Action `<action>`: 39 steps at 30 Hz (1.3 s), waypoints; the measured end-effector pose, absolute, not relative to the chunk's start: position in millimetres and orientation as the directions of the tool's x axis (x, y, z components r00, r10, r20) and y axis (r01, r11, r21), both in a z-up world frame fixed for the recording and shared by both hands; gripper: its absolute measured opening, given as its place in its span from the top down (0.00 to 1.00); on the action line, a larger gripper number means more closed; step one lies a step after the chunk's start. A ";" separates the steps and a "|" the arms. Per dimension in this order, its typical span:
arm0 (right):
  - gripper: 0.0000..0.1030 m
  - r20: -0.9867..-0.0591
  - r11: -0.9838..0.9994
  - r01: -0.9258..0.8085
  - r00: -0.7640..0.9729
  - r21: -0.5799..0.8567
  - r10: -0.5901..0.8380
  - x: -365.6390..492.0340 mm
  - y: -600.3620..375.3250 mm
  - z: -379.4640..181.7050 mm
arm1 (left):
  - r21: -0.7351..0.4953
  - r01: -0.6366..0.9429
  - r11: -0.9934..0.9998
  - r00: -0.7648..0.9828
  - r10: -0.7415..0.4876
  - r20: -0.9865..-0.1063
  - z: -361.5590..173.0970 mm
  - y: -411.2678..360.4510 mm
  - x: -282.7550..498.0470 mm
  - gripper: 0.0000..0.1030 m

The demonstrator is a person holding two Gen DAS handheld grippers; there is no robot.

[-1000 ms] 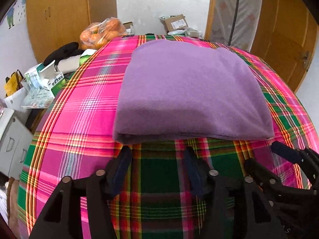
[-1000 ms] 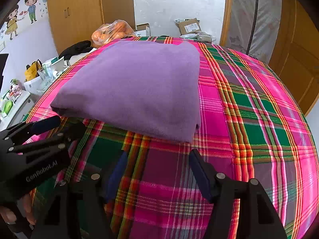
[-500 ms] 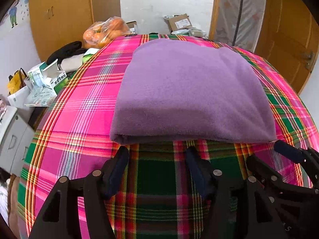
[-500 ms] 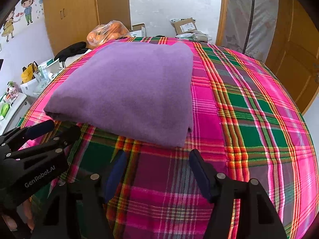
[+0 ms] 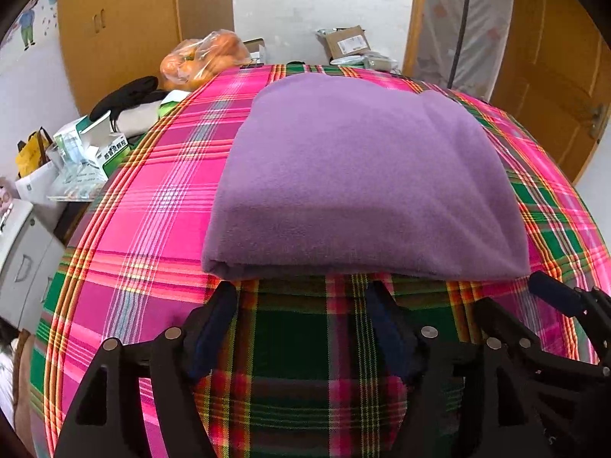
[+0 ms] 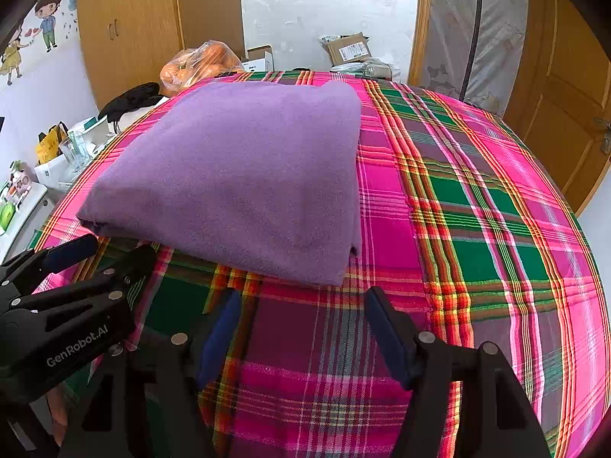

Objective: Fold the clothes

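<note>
A purple fleece garment (image 5: 362, 175) lies folded into a flat rectangle on the pink and green plaid cloth (image 5: 152, 206). Its near folded edge runs just beyond my left gripper (image 5: 301, 301), which stands open and holds nothing. In the right wrist view the same purple garment (image 6: 244, 175) sits left of centre, its near right corner just ahead of my right gripper (image 6: 301, 305), also open with nothing between its fingers. The left gripper's fingers (image 6: 72, 248) show at the left edge of that view, beside the garment's near left corner.
The plaid cloth (image 6: 477, 229) covers the whole surface and is bare to the right. Beyond the far edge sit a bag of oranges (image 5: 202, 57), a black item (image 5: 126, 95), boxes (image 5: 95, 145) and cardboard parcels (image 6: 347, 49). Wooden wardrobe doors (image 6: 126, 26) stand behind.
Both grippers have drifted slightly, so the garment sits a bit lower left in each view. The garment itself has not moved, and both grippers stay open.
</note>
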State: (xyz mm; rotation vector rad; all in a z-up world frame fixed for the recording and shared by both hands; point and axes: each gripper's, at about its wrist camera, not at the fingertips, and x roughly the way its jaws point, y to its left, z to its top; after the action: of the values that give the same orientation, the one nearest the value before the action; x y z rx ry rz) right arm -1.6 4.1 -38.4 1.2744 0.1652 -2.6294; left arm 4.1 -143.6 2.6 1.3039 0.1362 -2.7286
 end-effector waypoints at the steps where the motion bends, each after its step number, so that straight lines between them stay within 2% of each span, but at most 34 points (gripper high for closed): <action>1: 0.34 -0.785 -0.971 0.240 -0.602 -0.006 -0.144 -1.4 3.8 -38.3 | -0.032 0.141 -0.989 -0.623 -0.064 -0.779 2.5 -143.7 4.2 0.29; 39: 0.34 -0.785 -0.970 0.242 -0.602 -0.002 -0.149 -1.5 5.3 -39.4 | -0.036 0.136 -0.990 -0.621 -0.057 -0.782 3.2 -145.5 3.0 0.29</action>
State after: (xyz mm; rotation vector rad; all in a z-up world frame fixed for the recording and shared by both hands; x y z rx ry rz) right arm -1.5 5.3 -39.4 1.2716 0.1586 -2.6268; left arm 3.0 -145.5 3.2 1.3129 0.1391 -2.7322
